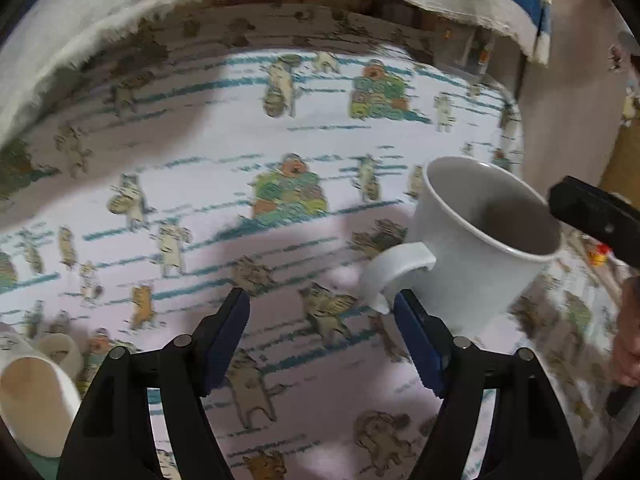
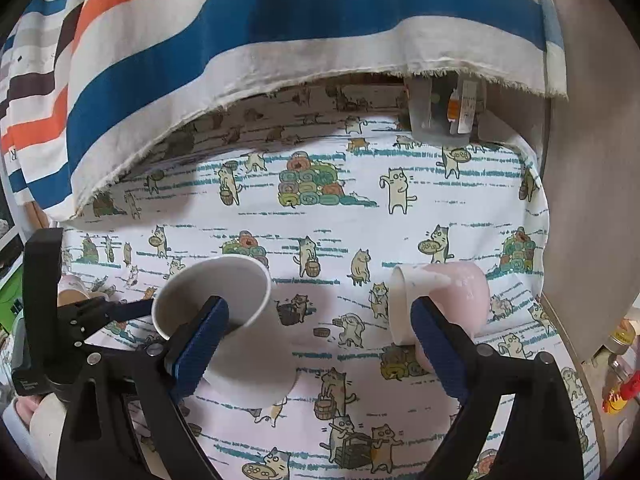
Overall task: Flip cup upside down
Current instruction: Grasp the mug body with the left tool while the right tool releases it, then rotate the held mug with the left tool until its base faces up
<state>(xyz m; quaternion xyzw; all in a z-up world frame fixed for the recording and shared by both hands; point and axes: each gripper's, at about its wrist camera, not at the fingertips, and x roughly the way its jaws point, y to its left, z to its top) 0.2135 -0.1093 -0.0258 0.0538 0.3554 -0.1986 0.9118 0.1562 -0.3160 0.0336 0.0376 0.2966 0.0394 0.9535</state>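
the left gripper (image 1: 322, 312) has its jaws wide apart, holding nothing; the white mug (image 1: 476, 244) tilts just beyond its right fingertip at the right of the frame. the right gripper (image 2: 320, 320) is also wide open, its left finger (image 2: 200, 344) overlapping the mug's mouth. a pink cup (image 2: 444, 300) lies on the cat-print tablecloth (image 2: 360, 216), striped fabric (image 2: 240, 40) hanging behind.
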